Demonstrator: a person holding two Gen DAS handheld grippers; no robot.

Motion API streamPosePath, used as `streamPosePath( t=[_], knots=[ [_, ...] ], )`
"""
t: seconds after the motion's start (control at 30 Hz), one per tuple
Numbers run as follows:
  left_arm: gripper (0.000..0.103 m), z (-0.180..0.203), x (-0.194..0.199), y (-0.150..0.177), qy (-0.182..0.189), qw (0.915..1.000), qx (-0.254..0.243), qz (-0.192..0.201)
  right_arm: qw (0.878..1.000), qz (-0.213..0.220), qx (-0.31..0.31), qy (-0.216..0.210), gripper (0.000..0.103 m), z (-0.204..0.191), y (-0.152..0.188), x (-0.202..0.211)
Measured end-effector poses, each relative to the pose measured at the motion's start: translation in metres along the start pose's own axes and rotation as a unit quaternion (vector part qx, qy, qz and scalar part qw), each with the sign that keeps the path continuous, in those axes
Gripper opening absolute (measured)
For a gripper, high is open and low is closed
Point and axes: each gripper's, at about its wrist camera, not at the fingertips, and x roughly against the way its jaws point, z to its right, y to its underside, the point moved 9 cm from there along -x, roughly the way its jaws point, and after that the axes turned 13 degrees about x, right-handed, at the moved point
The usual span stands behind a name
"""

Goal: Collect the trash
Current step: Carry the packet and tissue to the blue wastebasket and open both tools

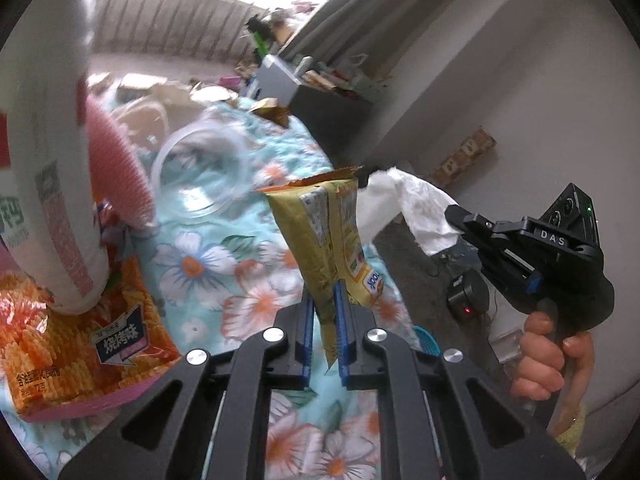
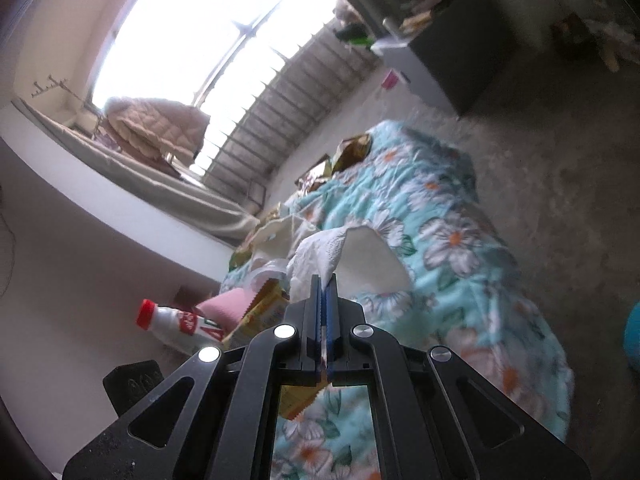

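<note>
A torn yellow snack wrapper (image 1: 324, 224) stands upright, lifted above the floral blanket (image 1: 208, 256), with my left gripper (image 1: 324, 292) shut on its lower end. To its right my right gripper (image 1: 454, 210), held by a hand (image 1: 548, 356), is shut on a crumpled white tissue (image 1: 416, 208) that hangs off the bed's edge. In the right wrist view the same tissue (image 2: 320, 252) droops from the pressed-together pads of the right gripper (image 2: 324, 280), and the yellow wrapper (image 2: 264, 312) shows just left of them.
A white bottle with a red cap (image 2: 176, 326) looms large at the left (image 1: 52, 160) beside a pink ribbed item (image 1: 120, 168). An orange snack bag (image 1: 80, 340), a clear plastic cup (image 1: 204, 172) and more wrappers (image 2: 352, 152) lie on the blanket (image 2: 460, 248). Grey floor lies right.
</note>
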Motion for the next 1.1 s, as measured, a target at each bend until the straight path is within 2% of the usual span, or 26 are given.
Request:
streamPosePath(
  t=[0.17,0.33,0.5,0.6,0.7,0.83,0.97,1.1],
  knots=[
    [0.002,0.036,0.007,0.011,0.02,0.9985,-0.05,-0.005,0.999,0.04,-0.011,0.022,0.0,0.011,0.003,0.051],
    [0.002,0.074,-0.001,0.023,0.042,0.9948,-0.089,-0.027,0.994,0.089,-0.034,0.053,0.0,0.036,0.007,0.11],
    [0.001,0.117,-0.019,0.039,0.06,0.9884,-0.129,-0.052,0.983,0.134,-0.07,0.099,0.0,0.076,0.021,0.165],
    [0.001,0.148,-0.037,0.056,0.07,0.9808,-0.163,-0.08,0.973,0.156,-0.11,0.129,0.0,0.112,0.037,0.195],
    [0.001,0.182,-0.066,0.079,0.072,0.969,-0.203,-0.121,0.959,0.173,-0.165,0.155,0.0,0.155,0.058,0.219],
    [0.002,0.221,-0.118,0.124,0.064,0.9458,-0.248,-0.199,0.941,0.175,-0.218,0.188,0.0,0.202,0.082,0.23],
    [0.002,0.249,-0.177,0.176,0.043,0.9199,-0.284,-0.267,0.927,0.163,-0.263,0.213,0.0,0.249,0.102,0.232],
    [0.002,0.267,-0.228,0.217,0.025,0.8992,-0.317,-0.301,0.916,0.131,-0.293,0.243,0.001,0.301,0.116,0.224]
  ],
)
